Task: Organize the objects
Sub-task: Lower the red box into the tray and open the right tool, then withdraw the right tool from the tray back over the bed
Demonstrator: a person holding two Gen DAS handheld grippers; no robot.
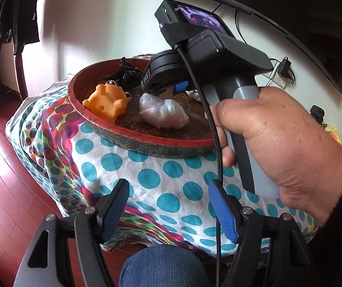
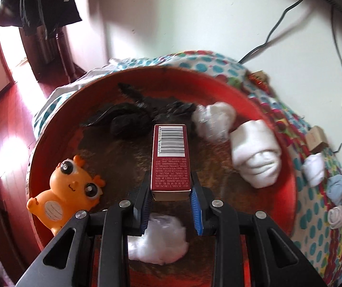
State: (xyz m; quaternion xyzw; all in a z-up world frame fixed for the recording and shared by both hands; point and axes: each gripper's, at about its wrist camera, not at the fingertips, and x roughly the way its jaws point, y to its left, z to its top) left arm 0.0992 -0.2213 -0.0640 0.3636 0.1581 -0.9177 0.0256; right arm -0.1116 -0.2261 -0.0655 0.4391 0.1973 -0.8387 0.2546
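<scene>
Carton, dark red with a barcode and fine white print too small to read, sits pinched between the right gripper pads above the round red tray. That view alone shows rolled white socks; the left wrist view shows the left gripper spread, empty, over dotted cloth.

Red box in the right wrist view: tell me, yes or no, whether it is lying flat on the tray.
No: the right tool clamps the red box by its near end, above the tray.
</scene>
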